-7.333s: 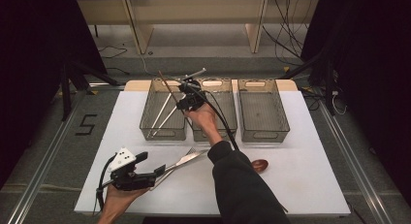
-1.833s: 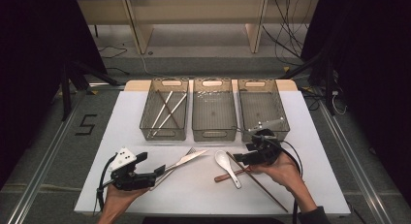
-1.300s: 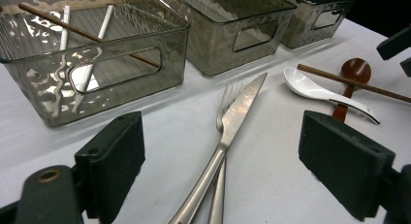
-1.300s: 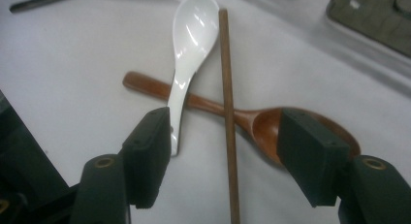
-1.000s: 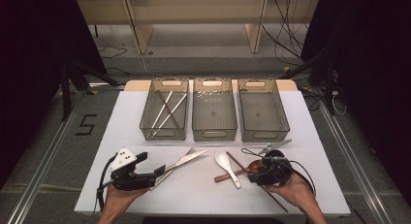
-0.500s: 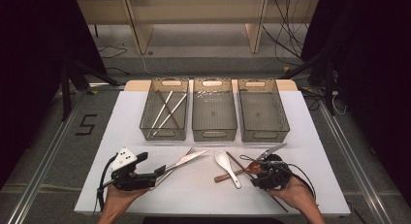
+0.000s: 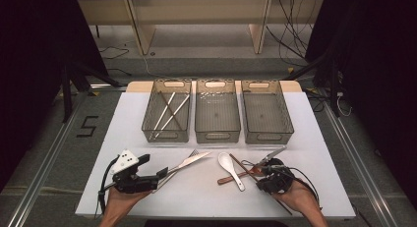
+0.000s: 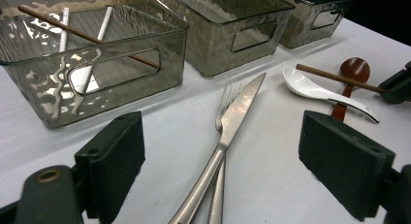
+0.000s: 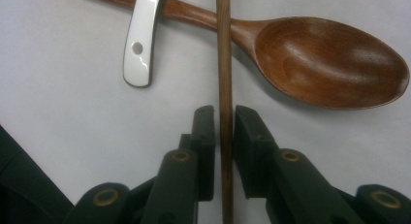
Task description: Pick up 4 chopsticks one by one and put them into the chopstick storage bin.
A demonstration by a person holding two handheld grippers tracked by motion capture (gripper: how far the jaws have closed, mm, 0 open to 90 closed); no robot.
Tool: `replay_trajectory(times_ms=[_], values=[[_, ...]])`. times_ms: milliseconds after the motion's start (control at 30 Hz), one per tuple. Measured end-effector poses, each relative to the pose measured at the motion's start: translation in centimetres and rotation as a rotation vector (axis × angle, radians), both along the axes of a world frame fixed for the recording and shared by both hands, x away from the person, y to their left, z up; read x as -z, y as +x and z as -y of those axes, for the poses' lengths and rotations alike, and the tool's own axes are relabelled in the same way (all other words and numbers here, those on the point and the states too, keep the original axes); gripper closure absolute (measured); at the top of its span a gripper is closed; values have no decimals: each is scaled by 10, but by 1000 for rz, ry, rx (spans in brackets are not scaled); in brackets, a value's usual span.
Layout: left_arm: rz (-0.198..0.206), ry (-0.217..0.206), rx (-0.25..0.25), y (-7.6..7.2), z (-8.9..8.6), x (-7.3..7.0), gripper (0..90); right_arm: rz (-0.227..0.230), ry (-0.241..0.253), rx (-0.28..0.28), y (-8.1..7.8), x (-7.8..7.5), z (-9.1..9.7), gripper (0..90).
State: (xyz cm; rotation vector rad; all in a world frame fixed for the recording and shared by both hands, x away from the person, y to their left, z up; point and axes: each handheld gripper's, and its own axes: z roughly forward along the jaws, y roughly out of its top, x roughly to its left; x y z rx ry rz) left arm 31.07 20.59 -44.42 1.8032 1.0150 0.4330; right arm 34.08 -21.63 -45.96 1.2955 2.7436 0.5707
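Observation:
A brown chopstick [image 9: 224, 64] lies across a wooden spoon [image 9: 329, 64], beside a white spoon's handle [image 9: 140, 40]. My right gripper [image 9: 224, 112] has just been closing and its pads now pinch this chopstick on the table. In the high view the right gripper [image 7: 271, 177] sits at the front right, by the white spoon [image 7: 231, 168] and wooden spoon [image 7: 235, 178]. My left gripper [image 7: 156, 169] rests open at the front left. A steel knife [image 8: 232, 122] over a fork [image 8: 228, 90] lies between its wide jaws, untouched.
Three clear smoky bins stand in a row at the back: the left bin [image 7: 183, 133] holds white and brown chopsticks [image 7: 167, 114], the middle bin [image 7: 217, 136] and right bin [image 7: 268, 136] look bare. White table surface [image 7: 196, 192] lies between my hands.
The right gripper's jaws have narrowed from wide open to pinching the brown chopstick, and the hand shifted slightly toward the front edge. The left gripper has stayed put.

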Motion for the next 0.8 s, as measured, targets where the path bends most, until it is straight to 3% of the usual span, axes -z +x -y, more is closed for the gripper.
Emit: replay_trajectory(times_ms=[433,800], values=[[-1,1,1,0,0,0,163,24,6,-12,-2,-7,-1,856],[-1,1,1,0,0,0,163,78,80,-14,4,-26,-4,856]])
